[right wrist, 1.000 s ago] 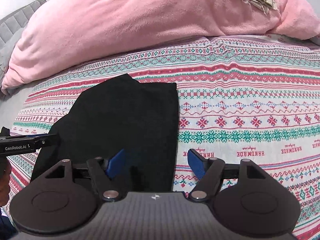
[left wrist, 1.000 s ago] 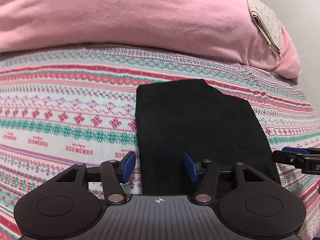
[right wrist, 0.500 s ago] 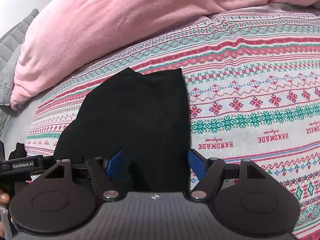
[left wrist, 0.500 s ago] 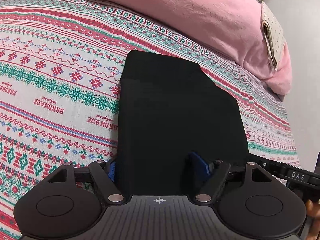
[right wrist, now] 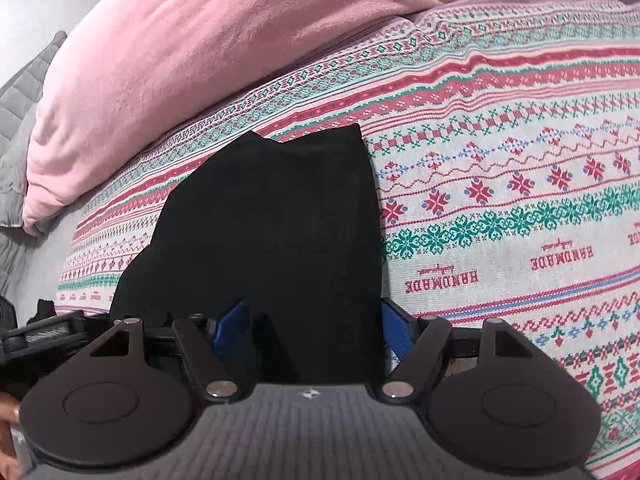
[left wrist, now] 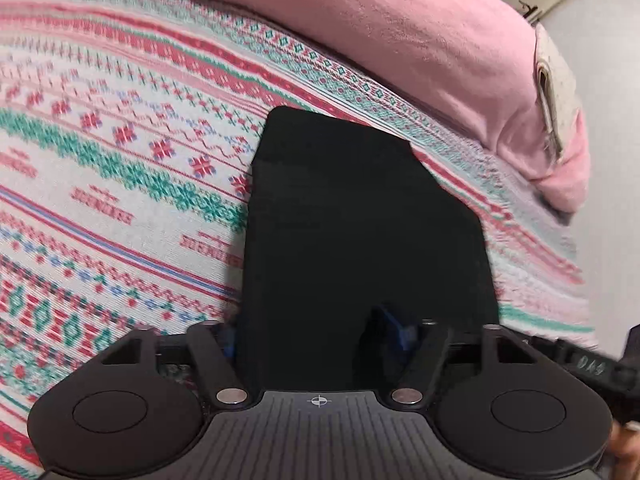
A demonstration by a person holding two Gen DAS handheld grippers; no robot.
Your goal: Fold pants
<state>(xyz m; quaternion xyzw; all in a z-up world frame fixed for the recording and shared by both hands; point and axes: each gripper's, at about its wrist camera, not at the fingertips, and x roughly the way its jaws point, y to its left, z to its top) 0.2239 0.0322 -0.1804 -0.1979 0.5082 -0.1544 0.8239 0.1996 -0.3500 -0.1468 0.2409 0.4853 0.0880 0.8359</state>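
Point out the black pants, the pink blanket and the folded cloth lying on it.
black pants (left wrist: 360, 220): left wrist view, middle of the folded panel.
pink blanket (right wrist: 180, 60): right wrist view, its fluffy bulk.
folded cloth (left wrist: 554, 92): left wrist view, its layered edge.

Patterned bedspread, pink blanket, folded cloth

A bedspread (left wrist: 120, 184) with red, green and blue knit-style bands and the word "HANDMADE" covers the surface. A fluffy pink blanket (right wrist: 192, 52) is heaped along its far edge. A folded cream cloth with small dots (left wrist: 554, 92) rests on the blanket's right end. Grey quilted fabric (right wrist: 16, 120) shows at the far left of the right wrist view.
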